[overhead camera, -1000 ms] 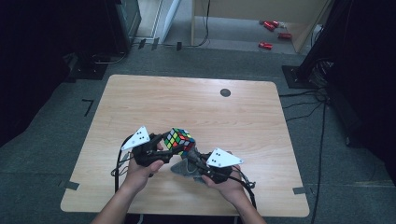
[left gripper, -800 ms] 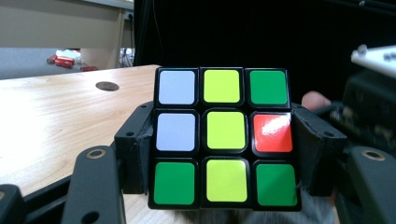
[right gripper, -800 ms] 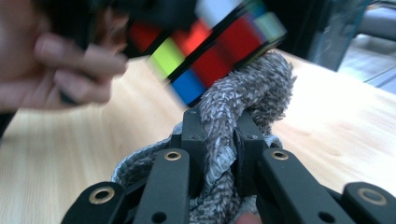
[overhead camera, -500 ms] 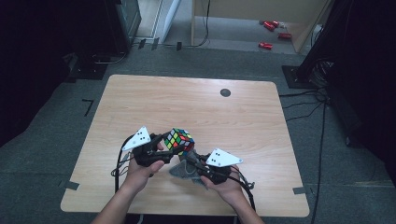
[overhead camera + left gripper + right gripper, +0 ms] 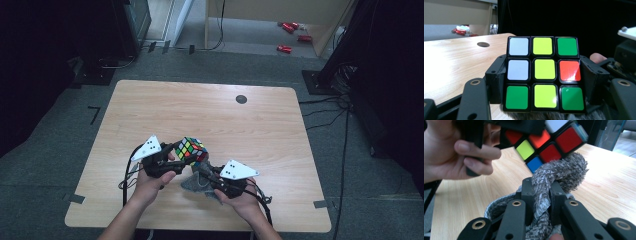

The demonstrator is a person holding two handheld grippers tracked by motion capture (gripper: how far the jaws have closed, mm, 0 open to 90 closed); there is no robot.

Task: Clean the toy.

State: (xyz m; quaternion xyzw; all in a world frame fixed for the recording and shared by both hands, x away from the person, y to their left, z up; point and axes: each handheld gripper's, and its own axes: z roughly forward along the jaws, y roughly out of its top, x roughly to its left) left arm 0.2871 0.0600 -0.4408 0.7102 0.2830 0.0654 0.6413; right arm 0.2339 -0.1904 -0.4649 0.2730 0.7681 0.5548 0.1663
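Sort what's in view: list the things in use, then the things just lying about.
In use: puzzle cube clamped in the left tool; grey fuzzy cloth pinched in the right tool, pressed against the cube.

Lying about: red items on the floor; cables; black disc in the tabletop.

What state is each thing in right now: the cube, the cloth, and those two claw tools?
Puzzle cube: scrambled, held above the table, clamped at its sides.
Grey cloth: bunched up, pinched, its end touching the cube's underside.
Left gripper: shut on the cube.
Right gripper: shut on the cloth.
Table: bare wood, with a small dark round hole near its far edge.
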